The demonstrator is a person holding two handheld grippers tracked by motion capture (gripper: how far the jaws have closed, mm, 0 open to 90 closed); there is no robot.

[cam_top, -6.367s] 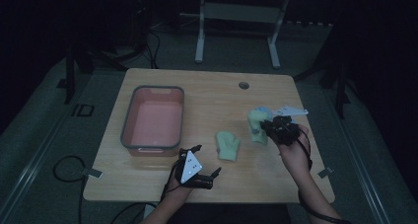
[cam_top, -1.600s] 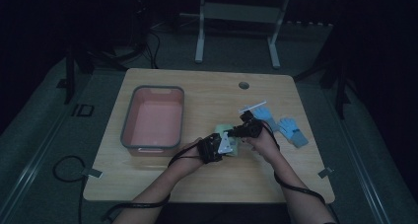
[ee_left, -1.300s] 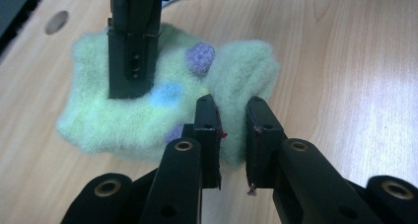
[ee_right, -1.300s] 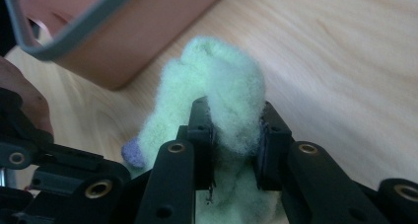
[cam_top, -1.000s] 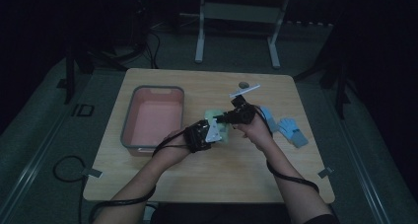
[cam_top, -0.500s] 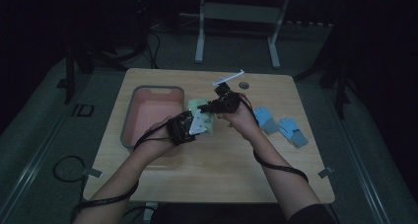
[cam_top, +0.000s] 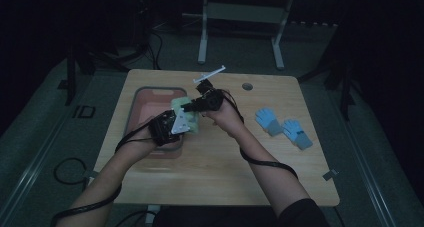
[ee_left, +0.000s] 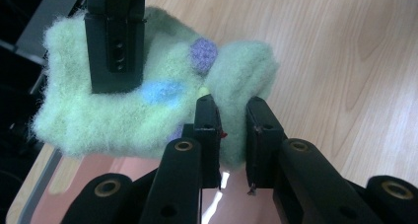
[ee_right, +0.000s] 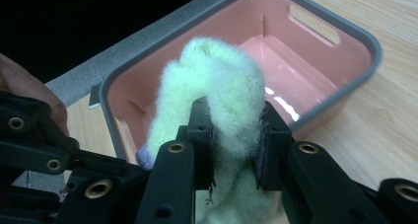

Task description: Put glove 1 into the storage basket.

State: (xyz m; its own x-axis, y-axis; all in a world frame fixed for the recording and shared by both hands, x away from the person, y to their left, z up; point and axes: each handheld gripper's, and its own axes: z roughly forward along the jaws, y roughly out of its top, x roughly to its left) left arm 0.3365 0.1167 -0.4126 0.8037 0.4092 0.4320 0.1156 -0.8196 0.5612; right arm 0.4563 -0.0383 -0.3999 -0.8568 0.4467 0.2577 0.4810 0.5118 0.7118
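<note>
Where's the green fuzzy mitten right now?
In the high view the green mitten hangs between both tongs, left tongs and right tongs each clamped on it, over the right rim of the pink bin, left of the blue gloves.

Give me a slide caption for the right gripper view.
Right gripper fingers clamp fluffy green mittens above the pink bin.

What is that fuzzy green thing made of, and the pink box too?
The green mitten looks like felted wool or fleece: matte, with loose fuzzy fibres at its edges and blue and purple dots. The pink bin looks like hard plastic: smooth and glossy inside, with bright reflections, a grey rim and a moulded handle slot.
</note>
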